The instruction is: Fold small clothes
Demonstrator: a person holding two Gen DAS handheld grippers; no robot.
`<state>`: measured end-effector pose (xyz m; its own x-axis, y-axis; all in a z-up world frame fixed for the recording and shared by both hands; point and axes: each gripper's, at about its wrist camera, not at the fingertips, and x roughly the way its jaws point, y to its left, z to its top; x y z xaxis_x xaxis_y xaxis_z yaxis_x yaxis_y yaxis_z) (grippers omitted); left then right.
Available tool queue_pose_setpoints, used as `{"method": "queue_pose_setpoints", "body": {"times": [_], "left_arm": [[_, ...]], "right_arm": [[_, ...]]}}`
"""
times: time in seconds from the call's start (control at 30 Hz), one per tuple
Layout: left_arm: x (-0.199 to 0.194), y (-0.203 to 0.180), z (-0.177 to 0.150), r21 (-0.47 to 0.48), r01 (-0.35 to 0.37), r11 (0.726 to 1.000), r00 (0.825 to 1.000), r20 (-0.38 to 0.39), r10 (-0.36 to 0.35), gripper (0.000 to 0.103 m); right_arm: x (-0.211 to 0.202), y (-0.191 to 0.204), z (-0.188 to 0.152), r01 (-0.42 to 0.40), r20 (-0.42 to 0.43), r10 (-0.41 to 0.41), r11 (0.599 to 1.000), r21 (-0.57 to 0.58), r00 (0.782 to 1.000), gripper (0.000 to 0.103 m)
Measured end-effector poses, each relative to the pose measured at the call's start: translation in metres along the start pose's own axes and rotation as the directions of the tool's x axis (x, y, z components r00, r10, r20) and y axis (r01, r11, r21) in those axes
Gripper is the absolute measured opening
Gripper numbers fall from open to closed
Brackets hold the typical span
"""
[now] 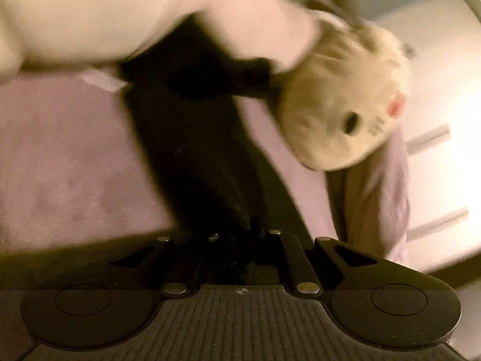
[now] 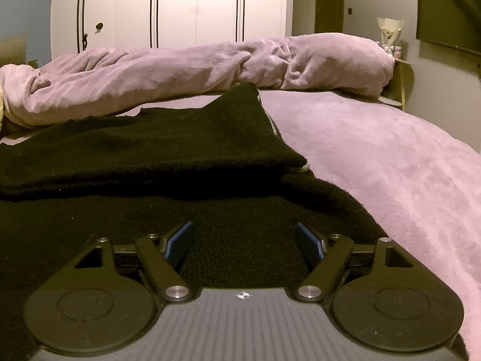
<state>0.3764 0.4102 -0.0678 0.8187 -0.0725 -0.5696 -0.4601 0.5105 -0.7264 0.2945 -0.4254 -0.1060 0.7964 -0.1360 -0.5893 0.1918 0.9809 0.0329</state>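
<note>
Black knit garment (image 2: 144, 150) is what we're folding here, and it's lying spread on the pinkish-purple fleece blanket (image 2: 390, 165) that covers the bed, with one flap already laid over the rest so there's a doubled layer on the far side. In the left wrist view the same black fabric (image 1: 192, 156) runs as a long strip straight out from the left gripper (image 1: 240, 234), whose jaws are pinched fully together on the near end of it (the fabric is so dark we can't make out the pads themselves, but the cloth clearly bunches right at the tips). The right gripper (image 2: 243, 240) sits low over the near part of the garment with its blue pads (image 2: 180, 240) spread wide and nothing clamped between them, just knit underneath.

So our read is that we're mid-fold: the left has its corner, the right doesn't have one yet. To do this well, we'd want the right claw to bite an edge level with the left's, then carry both over together so the hem lands square on the folded layer. Keep the strip taut but don't yank, knit stretches.

One thing to watch: the cream plush toy (image 1: 342, 99) and a pale bundle (image 1: 120, 21) sit right past the strip on the left side, so the fabric could drag against them.
</note>
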Motion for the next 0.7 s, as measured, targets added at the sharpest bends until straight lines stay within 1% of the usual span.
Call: {"method": "queue_pose_setpoints", "body": {"times": [0.07,0.13,0.17,0.2,0.23,0.27,0.33,0.37,0.4,0.43,0.5,0.53,0.57,0.6,0.63,0.67,0.7], "left_arm": [[-0.010,-0.026,-0.007,0.077,0.047,0.996,0.999,0.002,-0.048,0.010],[-0.021,-0.063,-0.019,0.193,0.085,0.978,0.996,0.007,-0.088,0.010],[-0.026,-0.084,-0.029,0.265,0.101,0.959,0.994,0.003,-0.105,0.010],[-0.032,-0.108,-0.042,0.351,0.113,0.929,0.993,-0.003,-0.120,0.010],[-0.035,-0.131,-0.055,0.433,0.127,0.892,0.991,-0.014,-0.134,0.010],[-0.039,-0.152,-0.072,0.507,0.149,0.849,0.988,-0.033,-0.153,0.010],[-0.044,-0.187,-0.117,0.616,0.210,0.760,0.977,-0.112,-0.179,0.010],[-0.043,-0.201,-0.140,0.653,0.242,0.717,0.970,-0.164,-0.177,0.010],[-0.041,-0.213,-0.166,0.699,0.260,0.667,0.965,-0.214,-0.152,0.010],[-0.039,-0.221,-0.196,0.749,0.260,0.610,0.964,-0.242,-0.114,0.011],[-0.033,-0.228,-0.255,0.838,0.263,0.478,0.958,-0.287,-0.022,0.029],[-0.030,-0.227,-0.277,0.858,0.267,0.439,0.951,-0.308,0.023,0.042],[-0.029,-0.223,-0.297,0.869,0.269,0.414,0.943,-0.325,0.069,0.047],[-0.024,-0.218,-0.311,0.880,0.259,0.397,0.937,-0.328,0.116,0.049],[-0.028,-0.210,-0.321,0.889,0.240,0.390,0.939,-0.315,0.140,0.052],[-0.034,-0.200,-0.327,0.888,0.234,0.396,0.939,-0.313,0.146,0.053],[-0.043,-0.189,-0.330,0.877,0.242,0.416,0.937,-0.323,0.136,0.054]], "right_arm": [[0.000,-0.002,0.000,-0.013,0.001,0.013,1.000,0.008,1.000,0.079],[0.000,-0.003,0.000,-0.024,0.002,0.024,1.000,0.014,1.000,0.081],[0.000,-0.003,0.000,-0.028,0.003,0.028,1.000,0.015,1.000,0.081],[0.000,-0.003,0.000,-0.030,0.003,0.030,0.999,0.016,1.000,0.082],[0.000,-0.003,0.000,-0.034,0.003,0.034,0.999,0.017,0.999,0.083],[0.000,-0.003,0.000,-0.038,0.003,0.038,0.999,0.020,0.999,0.083],[0.000,-0.004,-0.001,-0.048,0.004,0.048,0.999,0.025,0.999,0.085],[0.000,-0.005,-0.001,-0.055,0.006,0.055,0.998,0.030,0.998,0.086],[0.000,-0.006,-0.001,-0.062,0.007,0.061,0.998,0.034,0.998,0.086],[0.000,-0.006,-0.001,-0.066,0.007,0.066,0.997,0.037,0.998,0.087],[-0.001,-0.008,-0.001,-0.077,0.009,0.077,0.996,0.045,0.997,0.088],[-0.001,-0.009,-0.001,-0.082,0.009,0.082,0.995,0.048,0.997,0.089],[-0.001,-0.009,-0.001,-0.088,0.009,0.088,0.995,0.050,0.996,0.089],[-0.001,-0.009,-0.001,-0.093,0.009,0.092,0.994,0.051,0.996,0.090],[-0.001,-0.010,-0.001,-0.100,0.008,0.100,0.994,0.052,0.995,0.091],[-0.001,-0.010,-0.001,-0.108,0.007,0.108,0.993,0.052,0.994,0.093],[-0.001,-0.011,0.000,-0.115,0.006,0.115,0.992,0.051,0.993,0.094]]}}
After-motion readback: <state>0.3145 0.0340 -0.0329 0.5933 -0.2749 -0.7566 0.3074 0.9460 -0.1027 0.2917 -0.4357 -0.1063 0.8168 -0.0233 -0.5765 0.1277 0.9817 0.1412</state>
